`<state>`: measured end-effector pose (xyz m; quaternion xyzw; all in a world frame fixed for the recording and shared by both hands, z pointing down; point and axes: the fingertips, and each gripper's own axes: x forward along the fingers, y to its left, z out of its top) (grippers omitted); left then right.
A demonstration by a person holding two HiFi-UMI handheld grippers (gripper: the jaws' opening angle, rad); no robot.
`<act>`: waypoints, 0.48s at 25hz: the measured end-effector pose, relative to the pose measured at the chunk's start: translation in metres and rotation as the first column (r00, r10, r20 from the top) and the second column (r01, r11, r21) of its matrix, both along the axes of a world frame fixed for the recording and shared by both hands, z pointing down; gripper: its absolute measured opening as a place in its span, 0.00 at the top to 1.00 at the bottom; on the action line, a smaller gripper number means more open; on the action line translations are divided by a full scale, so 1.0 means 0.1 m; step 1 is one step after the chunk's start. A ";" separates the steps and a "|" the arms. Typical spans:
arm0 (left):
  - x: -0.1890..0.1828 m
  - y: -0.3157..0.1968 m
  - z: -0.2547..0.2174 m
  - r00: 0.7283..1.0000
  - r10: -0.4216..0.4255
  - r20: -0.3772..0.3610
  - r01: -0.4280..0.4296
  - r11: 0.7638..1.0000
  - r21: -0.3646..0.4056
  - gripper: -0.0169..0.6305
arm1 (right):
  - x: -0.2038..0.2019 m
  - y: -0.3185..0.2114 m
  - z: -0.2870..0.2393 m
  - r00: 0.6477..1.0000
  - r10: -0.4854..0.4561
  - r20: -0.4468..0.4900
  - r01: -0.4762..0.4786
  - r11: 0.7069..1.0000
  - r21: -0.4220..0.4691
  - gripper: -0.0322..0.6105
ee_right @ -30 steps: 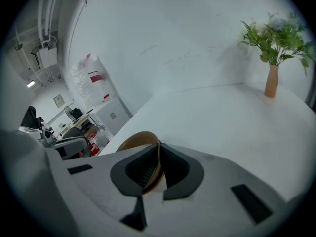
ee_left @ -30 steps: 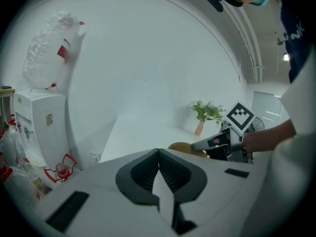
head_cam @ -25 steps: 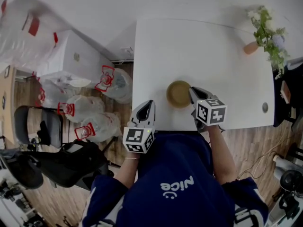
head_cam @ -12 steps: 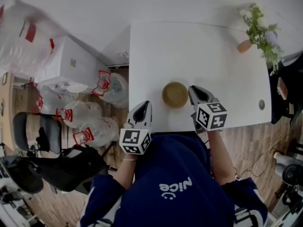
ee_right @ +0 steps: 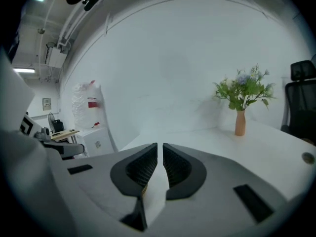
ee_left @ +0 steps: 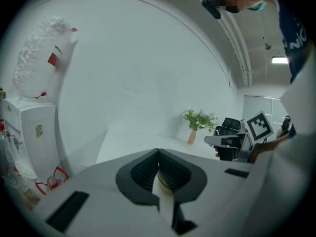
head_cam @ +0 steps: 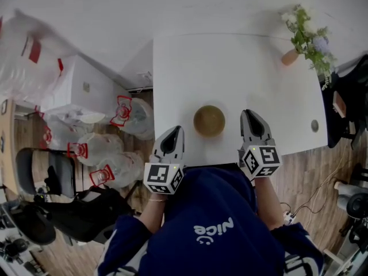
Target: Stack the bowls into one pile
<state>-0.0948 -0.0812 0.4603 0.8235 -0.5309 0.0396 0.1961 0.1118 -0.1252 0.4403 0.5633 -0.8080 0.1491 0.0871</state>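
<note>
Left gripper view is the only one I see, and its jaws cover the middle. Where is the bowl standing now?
Observer: The head view shows the bowl on the white table, between the left hand-held gripper and the right hand-held gripper, touching neither.
Operator: Does the right one hold anything?
Observer: No. The right gripper view shows its jaws shut but for a thin slit, nothing between them.
Operator: Is another bowl loose on the table?
Observer: None shows in the head view.
</note>
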 end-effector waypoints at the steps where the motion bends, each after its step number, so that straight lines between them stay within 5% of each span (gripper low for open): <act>1: 0.01 0.00 -0.03 1.000 0.003 -0.003 -0.003 1.000 0.007 0.95 | 0.02 0.04 -0.02 1.000 0.008 -0.010 -0.007 1.000 0.021 0.89; 12: 0.13 -0.02 -0.10 0.998 0.059 -0.008 -0.058 0.997 0.043 0.95 | 0.07 0.30 0.05 0.992 0.080 -0.099 -0.075 0.996 0.048 0.89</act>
